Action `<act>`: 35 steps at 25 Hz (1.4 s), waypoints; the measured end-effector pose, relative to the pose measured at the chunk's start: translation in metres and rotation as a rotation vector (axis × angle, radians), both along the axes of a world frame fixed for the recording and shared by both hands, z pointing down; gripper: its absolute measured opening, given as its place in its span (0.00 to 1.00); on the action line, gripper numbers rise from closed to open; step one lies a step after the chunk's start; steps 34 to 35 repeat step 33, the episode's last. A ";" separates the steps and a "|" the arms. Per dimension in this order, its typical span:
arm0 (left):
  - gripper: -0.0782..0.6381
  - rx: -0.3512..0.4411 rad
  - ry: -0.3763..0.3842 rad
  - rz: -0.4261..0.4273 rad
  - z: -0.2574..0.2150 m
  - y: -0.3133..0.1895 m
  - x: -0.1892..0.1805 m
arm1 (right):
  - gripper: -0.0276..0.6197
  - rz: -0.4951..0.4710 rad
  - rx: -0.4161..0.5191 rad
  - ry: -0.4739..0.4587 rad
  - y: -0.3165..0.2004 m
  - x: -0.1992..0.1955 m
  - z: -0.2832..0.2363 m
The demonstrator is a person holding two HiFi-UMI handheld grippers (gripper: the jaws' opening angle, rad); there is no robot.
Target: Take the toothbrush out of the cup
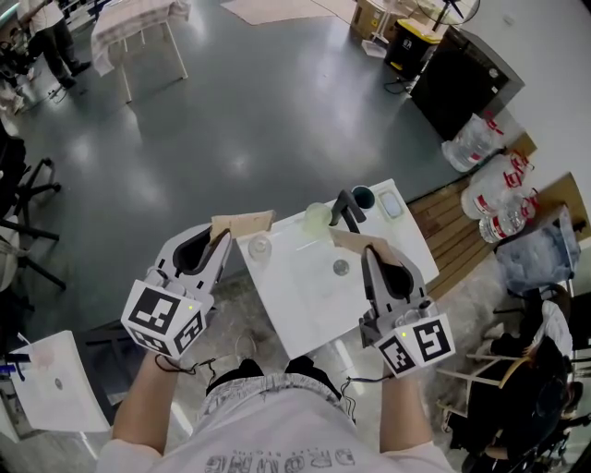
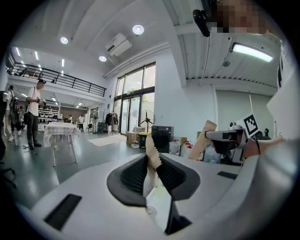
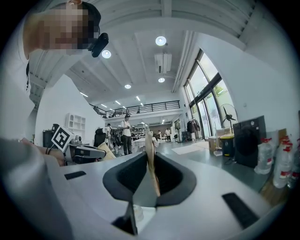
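Both grippers hover level over a white washbasin [image 1: 305,305]. My left gripper [image 1: 224,237] [image 2: 151,171] is shut on a flat piece of brown cardboard [image 1: 245,224] [image 2: 152,161] that sticks out past its jaws. My right gripper [image 1: 369,249] [image 3: 151,173] is shut on a second cardboard piece [image 1: 354,241] [image 3: 151,159]. A pale green translucent cup [image 1: 319,216] and a dark cup [image 1: 362,196] stand at the basin's far edge beside the black faucet [image 1: 347,209]. No toothbrush can be made out. Each gripper view shows the other gripper off to the side.
A small clear glass [image 1: 260,247] stands at the basin's left rim and a white dish [image 1: 391,205] at its far right corner. Packs of water bottles [image 1: 499,189] and a black cabinet [image 1: 462,78] lie to the right, a white table [image 1: 138,28] far left on the grey floor.
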State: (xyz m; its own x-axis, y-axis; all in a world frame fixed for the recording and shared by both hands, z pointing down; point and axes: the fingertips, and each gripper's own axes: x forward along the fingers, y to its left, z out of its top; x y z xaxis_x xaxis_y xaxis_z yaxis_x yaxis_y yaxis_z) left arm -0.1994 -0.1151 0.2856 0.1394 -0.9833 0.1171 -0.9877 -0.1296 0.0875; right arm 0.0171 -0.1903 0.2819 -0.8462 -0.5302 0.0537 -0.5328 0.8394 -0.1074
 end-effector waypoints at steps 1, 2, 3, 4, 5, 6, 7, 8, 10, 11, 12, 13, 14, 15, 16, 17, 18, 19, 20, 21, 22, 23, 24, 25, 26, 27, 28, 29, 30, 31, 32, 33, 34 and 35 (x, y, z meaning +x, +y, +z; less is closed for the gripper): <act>0.21 0.000 -0.001 0.000 0.000 0.000 0.000 | 0.14 0.001 -0.002 -0.001 -0.001 0.000 0.000; 0.21 -0.001 -0.002 0.000 0.000 -0.001 0.001 | 0.14 0.001 -0.003 -0.003 -0.001 0.000 0.001; 0.21 -0.001 -0.003 0.001 0.000 -0.001 0.001 | 0.14 0.001 -0.004 -0.003 -0.001 0.000 0.001; 0.21 -0.001 -0.006 0.001 0.000 -0.001 0.002 | 0.14 0.001 -0.005 -0.003 -0.002 0.000 0.002; 0.21 -0.001 -0.010 0.002 0.000 -0.002 0.003 | 0.14 0.000 -0.006 -0.002 -0.002 0.000 0.002; 0.21 -0.001 -0.014 0.004 0.000 -0.002 0.004 | 0.14 -0.003 -0.007 0.000 -0.002 0.000 0.003; 0.21 -0.001 -0.016 0.005 0.000 -0.002 0.005 | 0.14 -0.006 -0.007 0.004 -0.002 0.000 0.003; 0.21 -0.002 -0.018 0.006 -0.001 -0.002 0.005 | 0.14 -0.009 -0.007 0.008 -0.001 0.000 0.004; 0.21 -0.006 -0.018 0.008 -0.002 -0.003 0.007 | 0.14 -0.011 -0.006 0.013 -0.002 0.000 0.004; 0.21 -0.006 -0.017 0.010 -0.002 -0.004 0.008 | 0.14 -0.010 -0.005 0.014 -0.003 0.000 0.004; 0.21 -0.005 -0.017 0.012 -0.002 -0.005 0.009 | 0.14 -0.010 -0.005 0.013 -0.003 0.000 0.004; 0.21 -0.004 -0.016 0.015 -0.002 -0.006 0.010 | 0.14 -0.010 -0.005 0.012 -0.004 0.000 0.004; 0.21 -0.003 -0.016 0.017 -0.002 -0.006 0.012 | 0.14 -0.010 -0.005 0.012 -0.004 0.001 0.004; 0.21 -0.003 -0.015 0.019 -0.001 -0.007 0.013 | 0.14 -0.010 -0.006 0.013 -0.004 0.001 0.004; 0.21 -0.003 -0.014 0.021 -0.001 -0.008 0.014 | 0.14 -0.011 -0.006 0.014 -0.005 0.002 0.005; 0.21 -0.002 -0.013 0.023 -0.001 -0.009 0.015 | 0.14 -0.011 -0.006 0.015 -0.005 0.002 0.005; 0.21 -0.002 -0.014 0.024 -0.001 -0.010 0.016 | 0.14 -0.011 -0.006 0.016 -0.005 0.003 0.006; 0.21 -0.002 -0.015 0.025 -0.001 -0.011 0.017 | 0.14 -0.010 -0.007 0.016 -0.006 0.003 0.006; 0.21 -0.001 -0.016 0.027 -0.001 -0.012 0.018 | 0.14 -0.009 -0.009 0.017 -0.006 0.004 0.007; 0.21 0.000 -0.016 0.029 -0.001 -0.012 0.019 | 0.14 -0.008 -0.010 0.018 -0.007 0.004 0.007; 0.21 0.000 -0.017 0.031 -0.001 -0.013 0.019 | 0.14 -0.007 -0.011 0.019 -0.007 0.004 0.007; 0.21 0.000 -0.017 0.032 -0.001 -0.013 0.020 | 0.14 -0.006 -0.012 0.021 -0.007 0.005 0.008; 0.21 -0.001 -0.018 0.033 -0.001 -0.012 0.021 | 0.14 -0.006 -0.012 0.022 -0.007 0.005 0.008; 0.21 -0.002 -0.018 0.033 0.000 -0.012 0.022 | 0.14 -0.007 -0.012 0.024 -0.007 0.005 0.008; 0.21 -0.003 -0.018 0.034 0.000 -0.012 0.022 | 0.14 -0.007 -0.012 0.024 -0.007 0.006 0.008; 0.21 -0.004 -0.018 0.034 0.001 -0.012 0.023 | 0.14 -0.008 -0.012 0.025 -0.007 0.006 0.008; 0.21 -0.004 -0.018 0.034 0.001 -0.013 0.023 | 0.14 -0.009 -0.012 0.025 -0.008 0.006 0.008; 0.21 -0.005 -0.019 0.033 0.002 -0.013 0.023 | 0.14 -0.010 -0.013 0.024 -0.008 0.006 0.009; 0.21 -0.007 -0.019 0.033 0.002 -0.013 0.023 | 0.14 -0.010 -0.014 0.022 -0.008 0.006 0.008; 0.21 -0.008 -0.019 0.033 0.001 -0.013 0.023 | 0.14 -0.011 -0.017 0.019 -0.008 0.007 0.008; 0.21 -0.008 -0.019 0.033 0.001 -0.013 0.023 | 0.14 -0.011 -0.019 0.015 -0.008 0.007 0.008; 0.21 -0.009 -0.020 0.033 0.001 -0.013 0.023 | 0.14 -0.011 -0.022 0.012 -0.008 0.007 0.007; 0.21 -0.009 -0.020 0.033 0.001 -0.013 0.023 | 0.14 -0.011 -0.022 0.012 -0.008 0.007 0.007; 0.21 -0.009 -0.020 0.033 0.001 -0.013 0.023 | 0.14 -0.011 -0.022 0.012 -0.008 0.007 0.007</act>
